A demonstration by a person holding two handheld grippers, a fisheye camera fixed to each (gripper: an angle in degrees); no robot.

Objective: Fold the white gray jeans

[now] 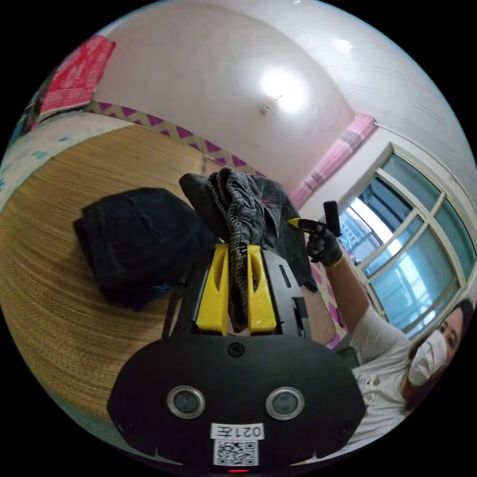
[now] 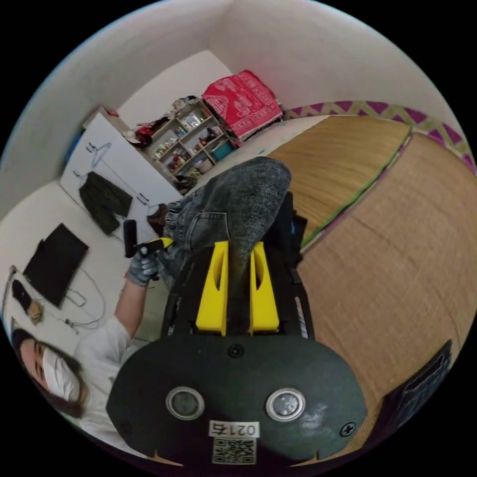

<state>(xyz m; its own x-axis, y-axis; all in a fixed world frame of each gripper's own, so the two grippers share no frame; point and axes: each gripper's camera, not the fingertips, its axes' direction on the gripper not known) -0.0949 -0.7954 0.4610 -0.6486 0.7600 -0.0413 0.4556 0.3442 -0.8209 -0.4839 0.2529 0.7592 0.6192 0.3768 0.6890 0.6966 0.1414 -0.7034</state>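
Both yellow-jawed tools grip the washed grey denim jeans [image 1: 248, 208], lifted above the woven straw mat: the left tool [image 1: 237, 285] pinches a bunched edge, the right tool [image 2: 237, 285] clamps a fold. A folded black garment [image 1: 136, 243] lies on the mat [image 1: 54, 278] near its middle.

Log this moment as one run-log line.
left hand-held gripper: shut on jeans | right hand-held gripper: shut on jeans | jeans: lifted, unfolded | dark folded garment: on woven mat
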